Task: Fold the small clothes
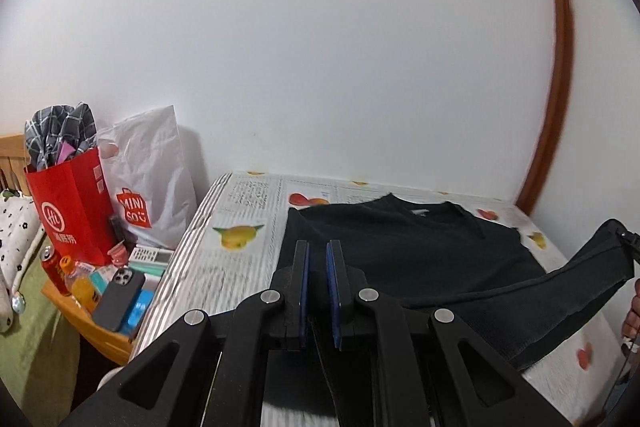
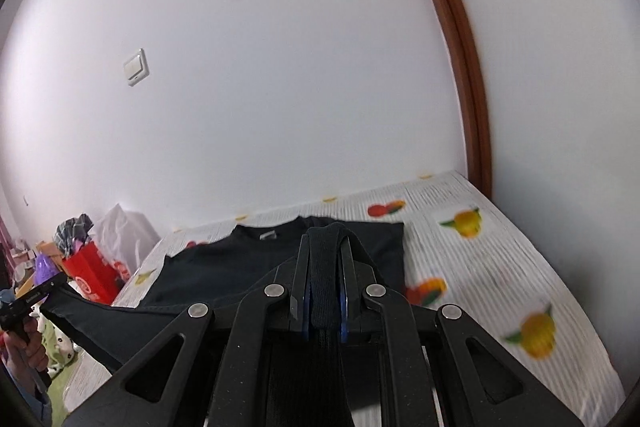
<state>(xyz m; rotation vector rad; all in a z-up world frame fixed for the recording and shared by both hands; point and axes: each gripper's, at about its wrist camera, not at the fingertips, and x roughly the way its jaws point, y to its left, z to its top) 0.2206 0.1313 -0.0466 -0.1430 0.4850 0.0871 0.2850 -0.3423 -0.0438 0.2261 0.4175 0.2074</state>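
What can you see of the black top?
The black top is a dark knit with a round neckline and pale inner label. Its upper part lies flat on the fruit-print cover, collar toward the wall. Its near edge is lifted, pinched in the left gripper and right gripper, jaws shut on cloth.

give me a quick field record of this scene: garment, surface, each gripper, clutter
garment: black shirt, collar toward the wall, near edge lifted off the table
surface: table under a fruit-print cover
left gripper: jaws shut on the shirt's near edge
right gripper: jaws shut on a bunched fold of the shirt
clutter: red paper bag, white plastic bag, phone to the table's left
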